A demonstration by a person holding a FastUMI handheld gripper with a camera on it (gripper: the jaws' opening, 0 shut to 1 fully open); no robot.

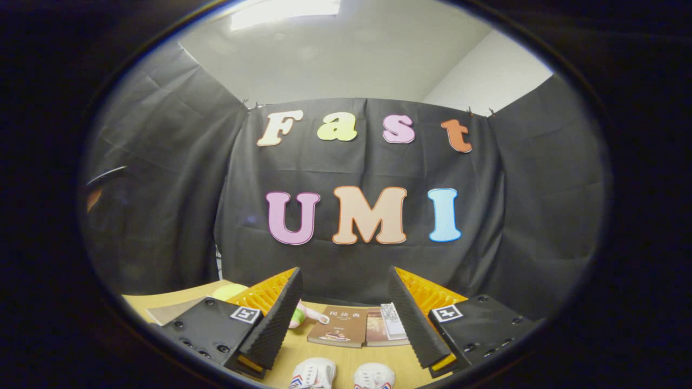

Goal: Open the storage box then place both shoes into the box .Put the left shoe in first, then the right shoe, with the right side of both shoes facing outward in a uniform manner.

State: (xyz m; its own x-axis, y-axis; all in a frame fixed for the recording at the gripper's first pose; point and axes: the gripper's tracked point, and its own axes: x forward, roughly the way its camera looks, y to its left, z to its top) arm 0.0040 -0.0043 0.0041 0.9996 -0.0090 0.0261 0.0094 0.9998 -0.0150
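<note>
The claw (pixel 346 302) is held level above a wooden surface (pixel 346 364), its two fingers spread wide apart with nothing between them, so it is released and grasps nothing. Low in the gap between the fingers, close to the camera, the toes of two white shoes sit side by side on the surface: the left-hand shoe (pixel 313 374) and the right-hand shoe (pixel 373 375), near each other but not clearly touching; which is the left shoe and which the right cannot be told from the toes alone. Beyond the shoes, ahead of the fingertips, a brown book (pixel 338 327) lies flat, with a second book (pixel 385 326) just beside it. Next to the left finger lies a small pink and green object (pixel 304 315), too hidden to identify. Farther left rests a pale flat sheet (pixel 170 310) and a yellow-green round thing (pixel 230 292).
</note>
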